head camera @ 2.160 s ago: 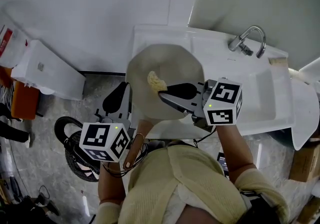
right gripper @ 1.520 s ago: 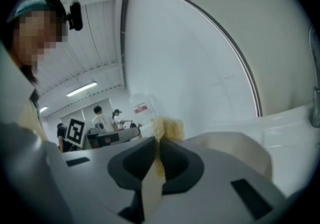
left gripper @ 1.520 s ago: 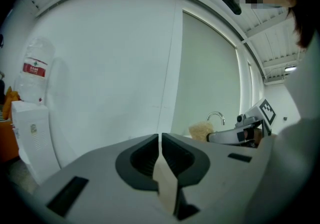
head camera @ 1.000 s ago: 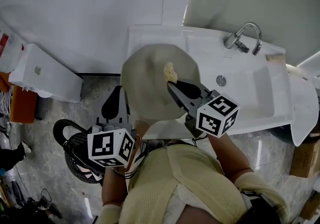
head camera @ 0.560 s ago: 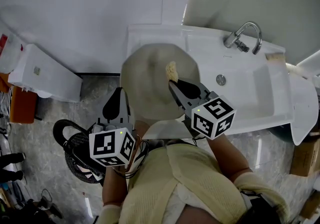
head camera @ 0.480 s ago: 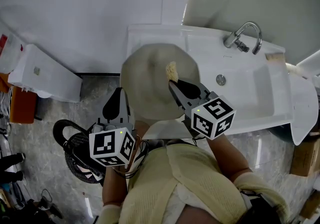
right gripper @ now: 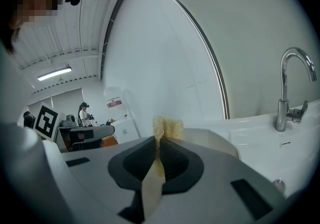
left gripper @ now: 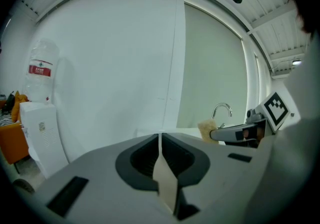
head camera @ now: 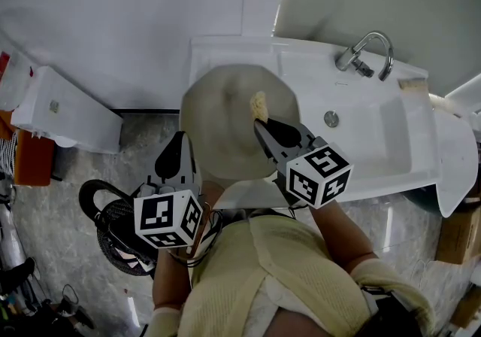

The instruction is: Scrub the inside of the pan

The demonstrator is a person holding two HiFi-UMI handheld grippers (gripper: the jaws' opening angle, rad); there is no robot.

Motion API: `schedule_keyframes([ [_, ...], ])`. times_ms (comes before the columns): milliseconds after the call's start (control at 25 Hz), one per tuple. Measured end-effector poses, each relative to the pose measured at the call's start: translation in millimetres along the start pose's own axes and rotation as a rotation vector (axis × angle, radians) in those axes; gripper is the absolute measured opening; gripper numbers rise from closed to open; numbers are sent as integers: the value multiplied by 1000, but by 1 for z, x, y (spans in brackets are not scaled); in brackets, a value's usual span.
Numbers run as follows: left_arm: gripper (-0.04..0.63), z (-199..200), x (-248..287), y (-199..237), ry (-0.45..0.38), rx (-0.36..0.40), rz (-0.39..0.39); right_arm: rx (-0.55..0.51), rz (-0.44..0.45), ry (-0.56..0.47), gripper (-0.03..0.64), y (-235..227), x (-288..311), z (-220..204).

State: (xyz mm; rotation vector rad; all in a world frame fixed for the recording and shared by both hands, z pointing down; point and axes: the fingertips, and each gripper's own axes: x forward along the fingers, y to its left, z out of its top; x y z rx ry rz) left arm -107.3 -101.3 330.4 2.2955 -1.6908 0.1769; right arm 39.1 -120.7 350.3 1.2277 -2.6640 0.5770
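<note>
On the left end of a white sink counter [head camera: 225, 50], a round pale beige pan [head camera: 222, 125] sits with its open side up, just left of the sunken white basin [head camera: 376, 144]. A curved chrome tap [head camera: 366, 53] stands at the far edge of the basin, well apart from the pan.

The right gripper [head camera: 259, 127] reaches in over the near right rim of the pan. Its jaws are clenched on a small yellowish sponge [head camera: 258, 106], which sticks out past the jaw tips in the right gripper view. The sponge lies over the inside of the pan, in its far right part. Whether it presses on the pan's surface cannot be told.

The left gripper [head camera: 176, 146] lies just beside the pan's near left rim and points away from the person. In the left gripper view its jaws are pressed together, with only a thin pale seam between them and nothing seen in their grasp. That view also shows the sponge and the tap beyond.

A white rectangular box [head camera: 64, 106] stands on the grey floor to the left, near the wall.
</note>
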Motion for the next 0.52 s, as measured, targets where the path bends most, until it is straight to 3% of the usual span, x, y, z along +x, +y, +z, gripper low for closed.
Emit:
schedule_keyframes([
  [520, 74, 0, -1, -4, 10, 12, -14, -7, -5, 5, 46, 0, -1, 0],
])
